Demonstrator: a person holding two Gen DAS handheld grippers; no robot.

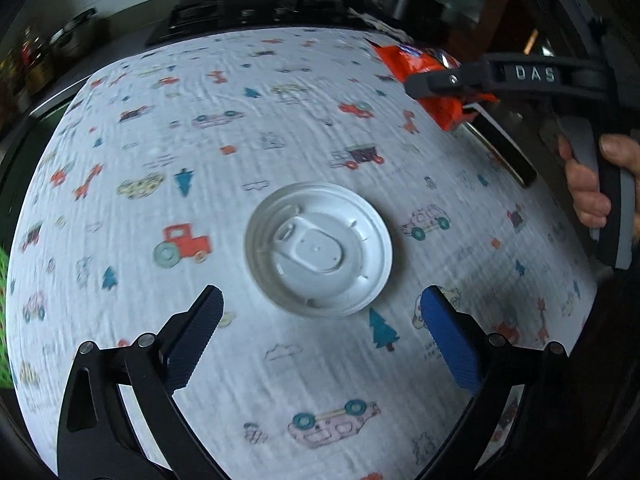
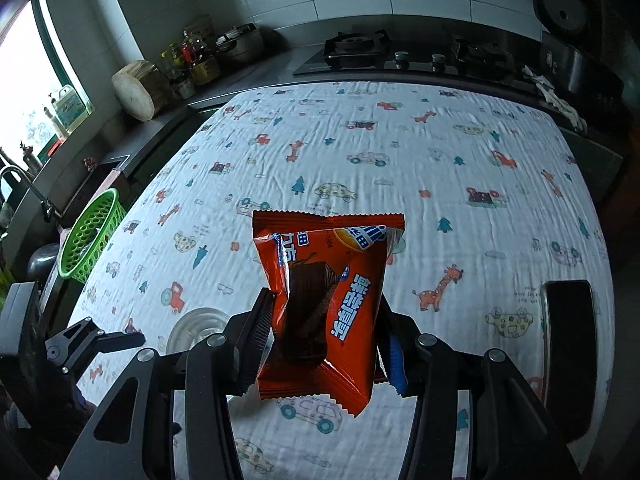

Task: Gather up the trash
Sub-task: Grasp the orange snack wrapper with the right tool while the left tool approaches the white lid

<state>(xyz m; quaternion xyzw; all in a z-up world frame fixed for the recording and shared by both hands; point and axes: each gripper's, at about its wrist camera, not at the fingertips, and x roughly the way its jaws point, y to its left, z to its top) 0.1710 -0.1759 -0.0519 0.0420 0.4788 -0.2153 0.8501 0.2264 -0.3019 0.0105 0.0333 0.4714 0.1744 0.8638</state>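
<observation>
Partway through: right tool [image 2: 324, 344] pinching orange snack wrapper [image 2: 320, 300], centre frame, lifted off the cloth-covered worktop [image 2: 400, 152]. Left tool [image 1: 320, 336] spread wide, empty, just short of white lid [image 1: 318, 248]. Green basket [image 2: 90, 236] at left edge, contents unclear.

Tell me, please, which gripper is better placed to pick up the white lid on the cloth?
Left. The left gripper is open and empty, with the lid just ahead of its fingers. The right gripper is shut on the orange wrapper, so it is probably busy.
</observation>
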